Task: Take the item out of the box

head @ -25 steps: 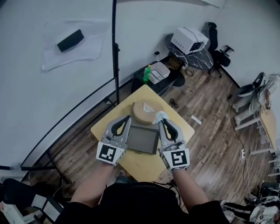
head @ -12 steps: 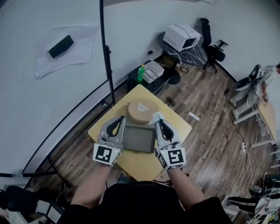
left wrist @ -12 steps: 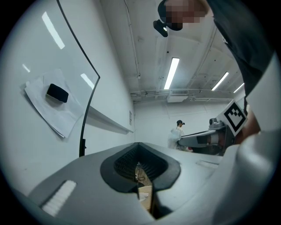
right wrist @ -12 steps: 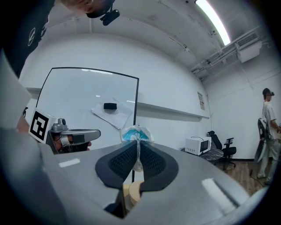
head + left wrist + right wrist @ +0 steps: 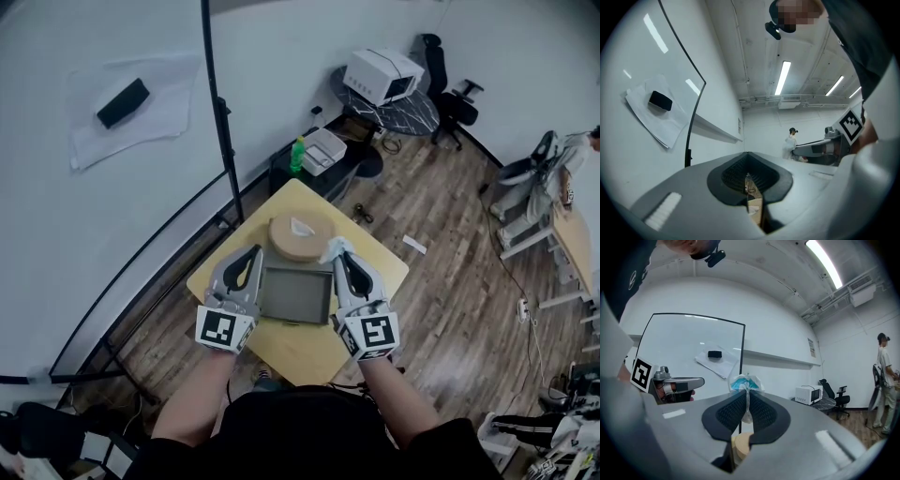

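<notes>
- Gripper, left (image 5: 251,255): at the left side of the surface (image 5: 309,347), just beside the left wall of the grey box. Its jaws are drawn together to a thin slit with nothing between them. It is idle, and the farther of the two from the item.
- Box, grey, rectangular (image 5: 296,293): lies flat at the middle of the surface between the two grippers, long axis running left to right. The inside looks bare from the head view.
- Box, round, tan (image 5: 286,246): toward the far corner of the surface, just behind the grey box. A small pale piece lies on its top; I cannot tell what it is.
- Item, small packet in a crinkled clear wrapper with blue showing (image 5: 334,248): pinched by its lower part, the rest standing up past the jaw tips and pointing toward the far edge. It sits off the grey box's far right corner, beside the round box, and by my reading is already out of the box.
- Gripper, right (image 5: 339,258): at the right wall of the grey box, jaws pressed closed on the packet's wrapper. Setting the packet down would likely suit the bare wood at the near edge or right corner.
- Writing: none legible; only black-and-white square markers on the gripper cubes.
</notes>
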The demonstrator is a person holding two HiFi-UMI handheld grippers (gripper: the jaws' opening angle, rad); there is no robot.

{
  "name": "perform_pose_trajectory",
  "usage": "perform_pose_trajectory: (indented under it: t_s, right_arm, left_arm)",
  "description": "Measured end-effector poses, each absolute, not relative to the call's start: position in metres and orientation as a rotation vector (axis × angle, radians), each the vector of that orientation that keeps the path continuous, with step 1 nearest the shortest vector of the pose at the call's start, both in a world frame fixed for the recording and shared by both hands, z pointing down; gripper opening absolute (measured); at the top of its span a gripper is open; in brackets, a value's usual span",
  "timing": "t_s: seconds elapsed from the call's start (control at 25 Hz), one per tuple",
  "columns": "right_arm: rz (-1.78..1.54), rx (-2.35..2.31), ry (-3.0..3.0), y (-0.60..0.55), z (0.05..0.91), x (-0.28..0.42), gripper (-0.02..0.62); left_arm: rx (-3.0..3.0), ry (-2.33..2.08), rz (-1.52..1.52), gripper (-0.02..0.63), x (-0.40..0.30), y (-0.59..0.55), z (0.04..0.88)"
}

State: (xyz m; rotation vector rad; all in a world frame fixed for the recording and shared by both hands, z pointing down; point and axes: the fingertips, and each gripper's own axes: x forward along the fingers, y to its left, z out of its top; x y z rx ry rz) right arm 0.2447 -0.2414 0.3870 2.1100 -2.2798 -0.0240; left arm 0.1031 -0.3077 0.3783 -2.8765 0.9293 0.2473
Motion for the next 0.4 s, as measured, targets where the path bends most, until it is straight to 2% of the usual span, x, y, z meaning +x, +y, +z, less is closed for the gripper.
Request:
perform_pose_trajectory:
  t_s: [0.4]
  right_arm:
    - [-0.067, 2.095, -2.251, -0.230, 0.385, 0.257, 0.028]
  left_arm:
    - [-2.854, 0.926, 0.242, -0.002, 0.098, -0.306, 0.373]
